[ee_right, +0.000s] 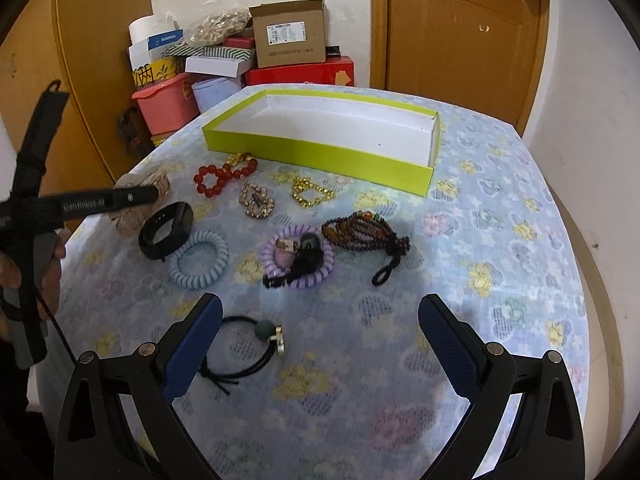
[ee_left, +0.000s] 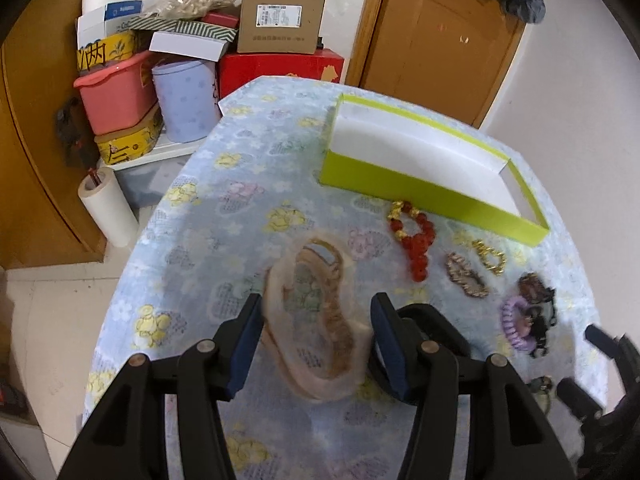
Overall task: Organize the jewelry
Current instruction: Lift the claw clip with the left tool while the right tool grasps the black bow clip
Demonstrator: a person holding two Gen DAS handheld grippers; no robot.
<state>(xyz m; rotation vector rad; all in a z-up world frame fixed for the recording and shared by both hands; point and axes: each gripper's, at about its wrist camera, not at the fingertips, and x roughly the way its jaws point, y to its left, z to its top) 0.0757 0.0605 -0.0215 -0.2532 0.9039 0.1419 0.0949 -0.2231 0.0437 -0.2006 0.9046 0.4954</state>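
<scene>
My left gripper [ee_left: 317, 301] stands open, its fingers on either side of a beige woven band [ee_left: 316, 320] that lies blurred on the flowered cloth. The right wrist view shows that gripper [ee_right: 154, 195] over the beige band [ee_right: 132, 220]. My right gripper [ee_right: 321, 300] is open and empty, just above a black hair tie with a green bead [ee_right: 262, 330]. An empty lime-green tray [ee_right: 320, 152] sits at the back. In front of it lie a red bead bracelet [ee_right: 224, 178], a gold chain [ee_right: 310, 194], a rhinestone piece [ee_right: 258, 200] and a black wristband [ee_right: 166, 230].
A pale blue coil tie [ee_right: 198, 260], a purple coil tie [ee_right: 296, 276] with small pieces in it and a brown bead bracelet [ee_right: 360, 232] lie mid-table. Stacked boxes and a pink bin [ee_right: 164, 104] stand beyond the far left edge. A wooden door [ee_right: 460, 40] is behind.
</scene>
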